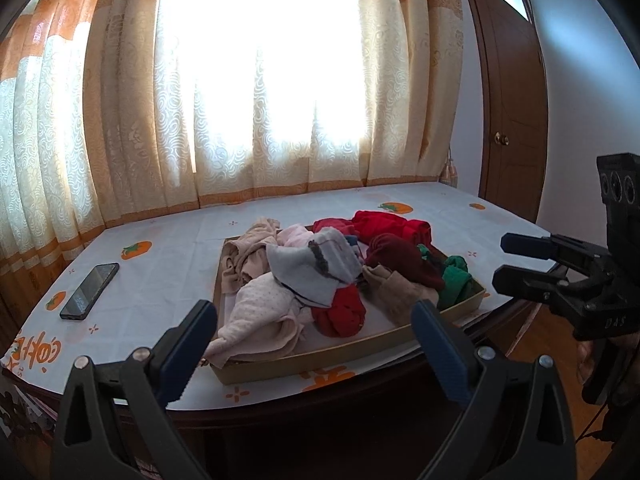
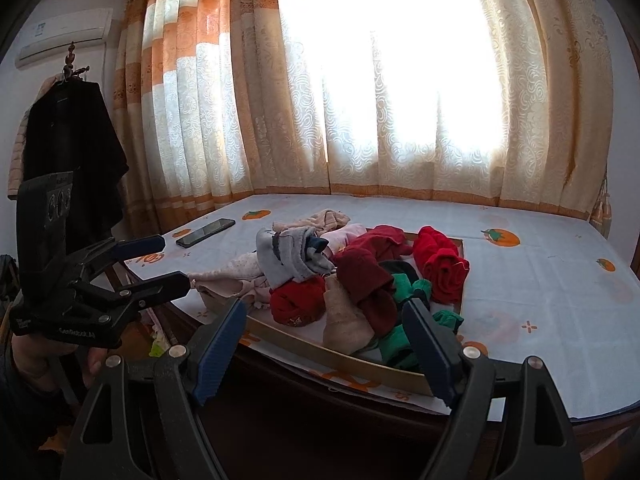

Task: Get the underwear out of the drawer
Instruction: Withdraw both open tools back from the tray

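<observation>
A heap of underwear (image 1: 316, 276) in pink, grey, beige, red, maroon and green fills a shallow cardboard drawer (image 1: 344, 354) lying on the worktop (image 1: 168, 280), its near wall close to the front edge and one corner reaching almost to that edge. Bare cloth-covered surface lies open toward the back edge and toward both side edges. A phone (image 1: 90, 291) rests flat near the left edge, well apart from the drawer. The left gripper (image 1: 316, 344) hovers short of the front edge, jaws apart and empty; the right gripper (image 2: 324, 344) likewise, jaws wide and empty, near the drawer's right corner. Curtains (image 1: 256, 92) hang close behind the back edge. Only the left wrist view shows a wooden door (image 1: 508, 112); only the right wrist view shows a wall air conditioner (image 2: 66, 36), a hanging dark coat (image 2: 72, 152) and a hand (image 2: 36, 364) holding the left gripper.
</observation>
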{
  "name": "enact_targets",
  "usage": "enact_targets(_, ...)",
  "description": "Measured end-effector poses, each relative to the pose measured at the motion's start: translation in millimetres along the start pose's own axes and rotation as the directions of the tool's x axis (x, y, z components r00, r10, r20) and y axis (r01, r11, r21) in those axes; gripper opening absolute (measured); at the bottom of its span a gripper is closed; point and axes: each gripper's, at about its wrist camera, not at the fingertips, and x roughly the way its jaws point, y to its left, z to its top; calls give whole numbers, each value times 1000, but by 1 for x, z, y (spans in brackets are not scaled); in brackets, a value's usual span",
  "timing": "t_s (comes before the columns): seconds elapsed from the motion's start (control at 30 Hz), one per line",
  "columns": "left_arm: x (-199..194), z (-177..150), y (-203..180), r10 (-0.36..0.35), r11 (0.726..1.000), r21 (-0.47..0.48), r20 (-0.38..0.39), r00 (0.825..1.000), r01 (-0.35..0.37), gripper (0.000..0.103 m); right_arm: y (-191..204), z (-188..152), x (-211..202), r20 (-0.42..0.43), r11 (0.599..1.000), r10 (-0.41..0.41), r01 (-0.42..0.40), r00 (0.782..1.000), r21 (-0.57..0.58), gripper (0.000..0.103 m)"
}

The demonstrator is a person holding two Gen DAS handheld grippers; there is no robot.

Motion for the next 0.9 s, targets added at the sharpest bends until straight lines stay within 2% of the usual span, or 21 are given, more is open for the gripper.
enact_targets(0.2, 0, 0, -3, 1, 1000, -1, -14, 1000, -1, 99, 2, 1, -1, 3, 1000, 3, -3, 1000, -2, 82)
enact_targets(0.53, -8, 10, -8, -5, 1000, -9, 12, 1000, 5, 101, 5, 8, -14, 42, 1000, 4, -3, 999, -14, 82)
enact_targets(0.9, -6, 8, -10, 18, 1000, -24, 8, 1000, -18, 103, 3, 4, -9, 24, 1000, 12, -12, 1000, -8, 82)
